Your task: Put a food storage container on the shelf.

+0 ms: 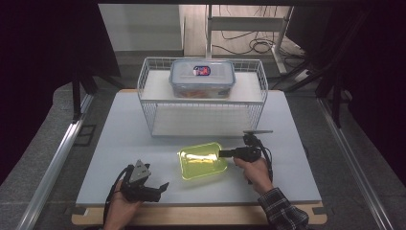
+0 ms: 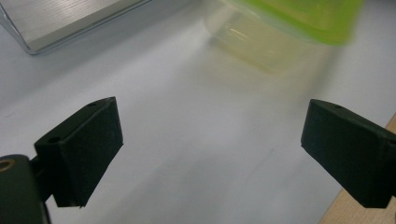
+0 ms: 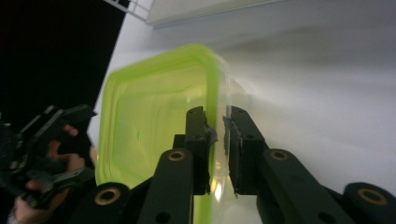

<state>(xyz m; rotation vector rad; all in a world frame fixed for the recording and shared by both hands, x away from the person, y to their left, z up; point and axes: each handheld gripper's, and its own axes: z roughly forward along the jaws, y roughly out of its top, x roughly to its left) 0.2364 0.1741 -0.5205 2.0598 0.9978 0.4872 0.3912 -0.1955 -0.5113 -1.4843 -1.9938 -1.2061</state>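
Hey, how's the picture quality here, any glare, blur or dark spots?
High view: glare streaks across the green lid, and the room around the table is nearly black. Left gripper view: the green-lidded container is smeared and out of focus. Right gripper view: the right tool at the lid's edge is sharp; the left side is dark.

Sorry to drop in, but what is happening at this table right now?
A person works with two handheld grippers. The right gripper is clamped on the rim of a green-lidded container sitting on the white table. The left gripper waits open beside it, holding nothing. Behind stands a wire rack with a blue-lidded box on top.
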